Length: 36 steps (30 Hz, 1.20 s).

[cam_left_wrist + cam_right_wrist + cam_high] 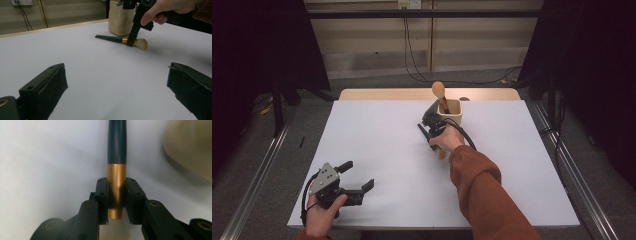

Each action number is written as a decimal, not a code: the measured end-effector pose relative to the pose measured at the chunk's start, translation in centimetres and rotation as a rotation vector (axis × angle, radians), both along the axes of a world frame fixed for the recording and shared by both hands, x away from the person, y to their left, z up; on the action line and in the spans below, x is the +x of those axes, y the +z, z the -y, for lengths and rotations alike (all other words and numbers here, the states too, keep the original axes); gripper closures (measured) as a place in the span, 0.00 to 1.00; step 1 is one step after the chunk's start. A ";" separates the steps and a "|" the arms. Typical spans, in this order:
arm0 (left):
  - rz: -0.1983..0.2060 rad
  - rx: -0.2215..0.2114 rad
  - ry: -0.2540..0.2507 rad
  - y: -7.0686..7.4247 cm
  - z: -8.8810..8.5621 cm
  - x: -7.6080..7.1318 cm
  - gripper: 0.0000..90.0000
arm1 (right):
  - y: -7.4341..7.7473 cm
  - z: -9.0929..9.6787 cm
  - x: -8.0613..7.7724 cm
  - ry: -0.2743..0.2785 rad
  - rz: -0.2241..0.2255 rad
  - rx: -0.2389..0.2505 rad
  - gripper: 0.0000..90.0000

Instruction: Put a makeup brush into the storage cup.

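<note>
The right gripper (116,202) is clamped on the gold ferrule of the makeup brush (120,39). The brush lies flat on the table (377,140), just beside the cup (454,111).

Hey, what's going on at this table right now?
A person is working with a hand-held gripper in each hand. The right gripper has its jaws clamped on the gold ferrule of a makeup brush that lies flat on the white table, just in front of a beige cup. Another brush already stands in that cup, bristles up. The left gripper rests near the table's near left corner, jaws open and holding nothing.
</note>
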<state>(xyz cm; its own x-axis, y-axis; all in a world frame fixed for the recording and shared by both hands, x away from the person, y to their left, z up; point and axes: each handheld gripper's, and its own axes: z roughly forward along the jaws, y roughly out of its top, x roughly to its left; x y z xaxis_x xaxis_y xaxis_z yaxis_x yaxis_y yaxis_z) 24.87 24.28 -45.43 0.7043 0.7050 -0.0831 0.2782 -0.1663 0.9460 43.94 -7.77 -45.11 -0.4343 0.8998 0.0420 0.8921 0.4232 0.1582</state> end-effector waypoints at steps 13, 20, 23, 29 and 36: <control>-0.004 -0.003 0.008 0.0 0.0 0.0 0.03 | 1.0 1.2 -0.4 0.033 0.012 0.101 0.83; -0.007 -0.002 0.016 0.0 0.0 0.1 0.03 | 1.7 2.3 -1.0 0.061 0.055 0.172 0.83; -0.007 0.004 0.013 -0.1 -0.1 0.1 0.03 | 2.1 2.7 -1.3 0.077 0.100 0.203 0.83; -0.008 0.002 0.016 0.0 -0.1 0.1 0.03 | 2.3 3.6 -2.4 0.103 0.184 0.275 0.83; -0.008 0.004 0.019 0.0 -0.2 0.1 0.03 | 2.5 4.8 -3.6 0.126 0.257 0.349 0.83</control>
<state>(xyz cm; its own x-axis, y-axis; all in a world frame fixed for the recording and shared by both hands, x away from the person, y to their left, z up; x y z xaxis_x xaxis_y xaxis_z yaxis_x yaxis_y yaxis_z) 24.97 24.44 -45.47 0.6904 0.7184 -0.0854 0.2886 -0.1652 0.9431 40.38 -12.53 -42.57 -0.5756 0.7903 0.2100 0.7499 0.4079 0.5208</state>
